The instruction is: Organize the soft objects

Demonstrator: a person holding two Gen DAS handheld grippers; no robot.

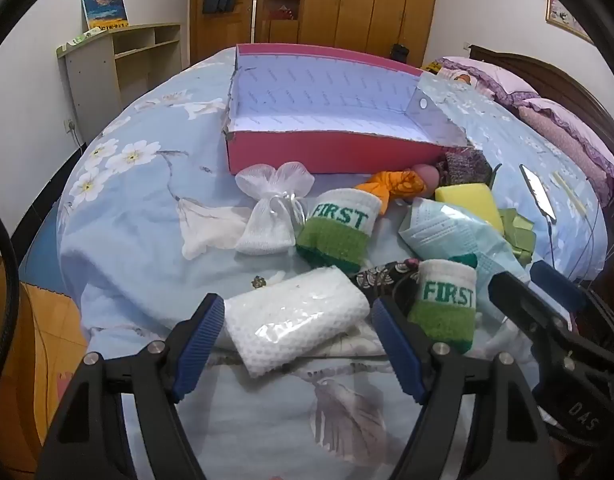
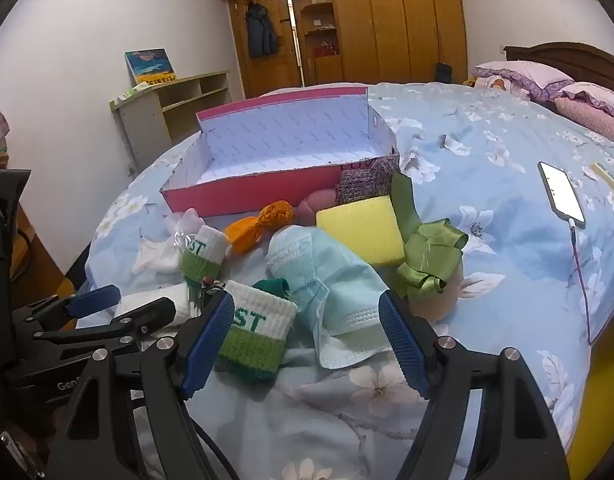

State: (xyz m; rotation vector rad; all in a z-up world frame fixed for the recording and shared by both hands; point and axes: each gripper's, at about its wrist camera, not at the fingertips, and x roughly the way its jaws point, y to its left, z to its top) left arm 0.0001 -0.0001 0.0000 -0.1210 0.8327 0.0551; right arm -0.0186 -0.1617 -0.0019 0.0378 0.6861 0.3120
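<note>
On the flowered blue bedspread, the pink cardboard box (image 1: 331,158) lies with its long axis across the view, open and white-lined. In front of it, a crinkly blue face mask (image 2: 331,292) runs lengthwise toward the right gripper (image 2: 307,340), jaws spread wide and empty. Nearer still, a white waffle-knit cloth (image 1: 295,316) lies slantwise between the left gripper (image 1: 297,344) prongs, agape, unpressed.

White walls (image 2: 87,20) enclosed the room; a wooden wardrobe (image 2: 395,20) stood at twelve o'clock, an open shelf unit (image 2: 179,100) at ten, a dark headboard (image 2: 567,54) at two.
</note>
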